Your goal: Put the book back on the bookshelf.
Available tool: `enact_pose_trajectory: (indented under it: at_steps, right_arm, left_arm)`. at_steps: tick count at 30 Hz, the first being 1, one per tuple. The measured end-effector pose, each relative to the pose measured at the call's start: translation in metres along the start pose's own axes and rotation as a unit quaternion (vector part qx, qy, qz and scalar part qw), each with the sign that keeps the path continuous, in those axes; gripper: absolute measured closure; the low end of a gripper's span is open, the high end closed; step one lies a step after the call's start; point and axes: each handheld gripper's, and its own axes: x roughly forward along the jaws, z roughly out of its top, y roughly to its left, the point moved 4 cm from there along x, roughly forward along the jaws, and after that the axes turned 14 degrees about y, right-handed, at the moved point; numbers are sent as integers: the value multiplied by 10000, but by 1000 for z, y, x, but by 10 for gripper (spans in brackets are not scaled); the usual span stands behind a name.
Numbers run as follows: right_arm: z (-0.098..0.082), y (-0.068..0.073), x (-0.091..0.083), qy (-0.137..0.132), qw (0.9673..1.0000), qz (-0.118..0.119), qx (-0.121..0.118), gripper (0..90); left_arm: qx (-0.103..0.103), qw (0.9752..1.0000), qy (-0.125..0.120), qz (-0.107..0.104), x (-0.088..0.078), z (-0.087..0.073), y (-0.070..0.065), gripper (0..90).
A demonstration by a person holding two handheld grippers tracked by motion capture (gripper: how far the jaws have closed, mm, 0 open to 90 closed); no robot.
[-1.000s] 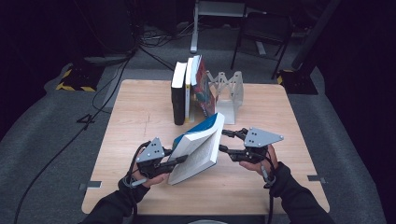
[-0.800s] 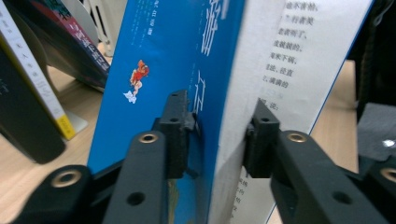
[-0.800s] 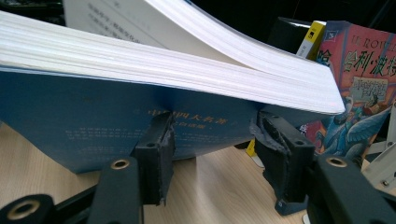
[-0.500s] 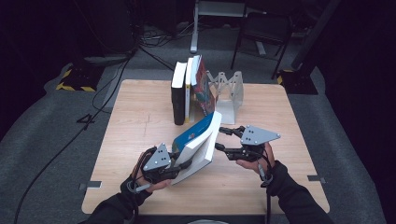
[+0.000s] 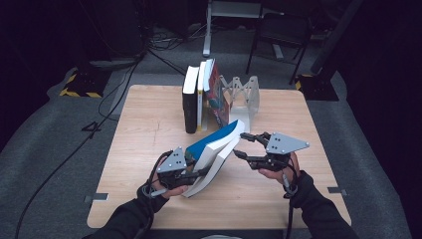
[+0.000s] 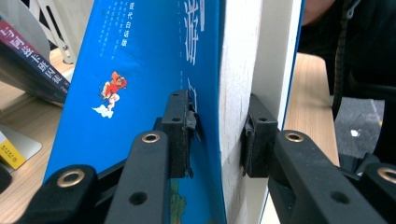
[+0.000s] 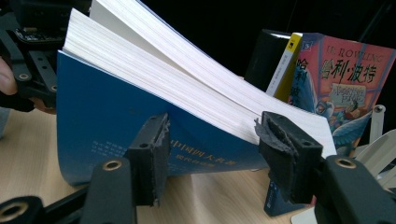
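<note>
Dark studio, light wooden tabletop [image 5: 149, 129] sitting on grey carpet. Thick blue-covered paperback book [image 5: 215, 149] is being held tilted over the middle of the tabletop, nearer the front edge, top corner pointing toward the row of upright books [image 5: 201, 97] and the white zigzag metal book rack [image 5: 244, 94] near the far edge.

Left gripper [image 6: 218, 135] is clamping the book across its thickness, pads pressing the blue cover on one side and the white back side on the other. Right gripper [image 7: 210, 158] has just been opening its jaws; the book's far end is sitting between them, pads apparently not pressing.

Versus a second ago: the book is sitting lower and further toward the person, the left hand having dropped toward the front edge. Looks like the right is releasing, so the left is carrying the book alone, probably toward shelving it.
</note>
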Motion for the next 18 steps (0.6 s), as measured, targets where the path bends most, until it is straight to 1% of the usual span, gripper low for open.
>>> enact_pose_trajectory:
  at_steps: [2,3,6,8,10,11,12,13,14,15,16,17,18]
  right_arm:
    - [7,4,4,-82,9999,-105,-101,429]
    - [7,4,4,-82,9999,-105,-101,429]
    - [25,13,13,-118,9991,-285,-278,426]
    - [34,17,19,-137,9991,-300,-280,418]
    - [41,20,26,-179,9994,-237,-188,405]
    - [42,22,30,-172,9995,-216,-127,397]
    - [44,24,37,-97,9994,-314,-144,390]
    - [44,24,37,-97,9994,-314,-144,390]
    - [43,26,41,-68,9994,-327,-133,389]
    - [43,27,45,-3,9994,-317,-109,386]
    - [42,28,49,86,9994,-320,-119,383]
    - [40,28,55,159,9995,-265,-90,382]
    - [38,28,58,195,9996,-222,-29,372]
  left_arm:
    - [-36,10000,-33,11,-3,-2,1,686]
    - [-108,9999,-81,38,-7,-4,2,686]
    - [-231,9993,-204,201,-21,-12,4,691]
    - [-314,9987,-258,316,-28,-16,5,695]
    - [-299,9979,-287,504,-34,-20,5,692]
    - [-303,9977,-299,536,-37,-23,5,691]
    - [-227,9973,-303,634,-41,-27,6,675]
    - [-227,9973,-303,634,-41,-27,6,659]
    - [-231,9973,-305,622,-42,-30,7,659]
    - [-233,9980,-272,526,-43,-33,8,634]
    - [-221,9984,-210,482,-43,-36,8,591]
    - [-221,9983,-174,510,-43,-38,8,533]
    - [-239,9980,-124,564,-44,-40,8,507]
